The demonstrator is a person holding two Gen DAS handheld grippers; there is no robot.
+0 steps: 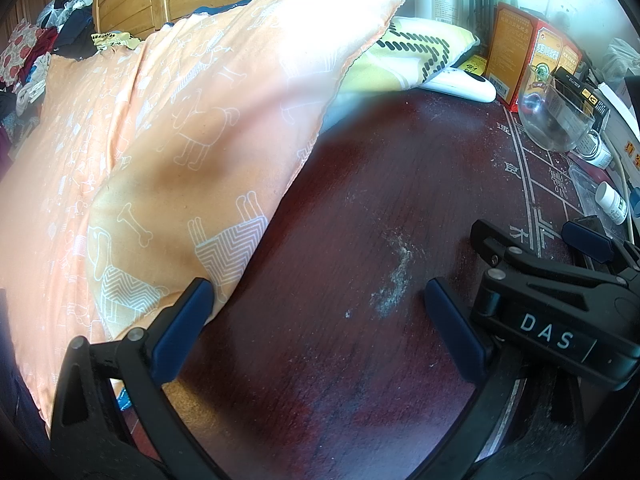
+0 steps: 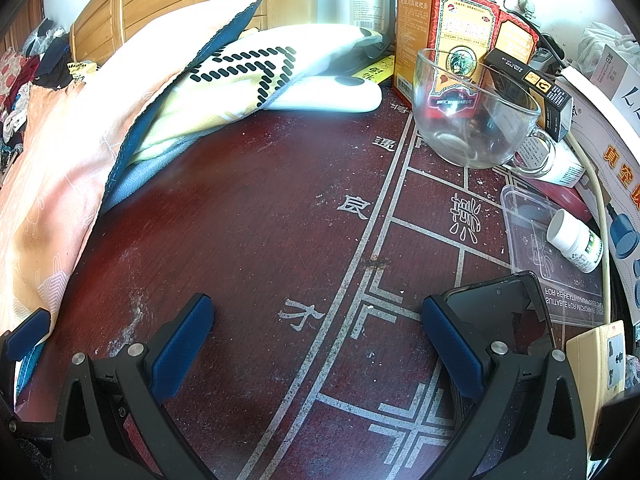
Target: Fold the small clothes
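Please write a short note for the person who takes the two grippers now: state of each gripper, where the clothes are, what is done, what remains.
Left gripper: open, empty, over the dark red table, its left finger beside the orange pillow.
Right gripper: open, empty, over the same table, near a black phone.
Clothes: only a heap in the far left background; none on the table.
Done: nothing folded that can be seen.
Left: fetch a small garment, lay it on the bare table area, fold it. Mind the glass cup and white pill bottle on the right.

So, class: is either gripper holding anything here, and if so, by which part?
Nothing is held. The left gripper and the right gripper are both open above the dark red table.
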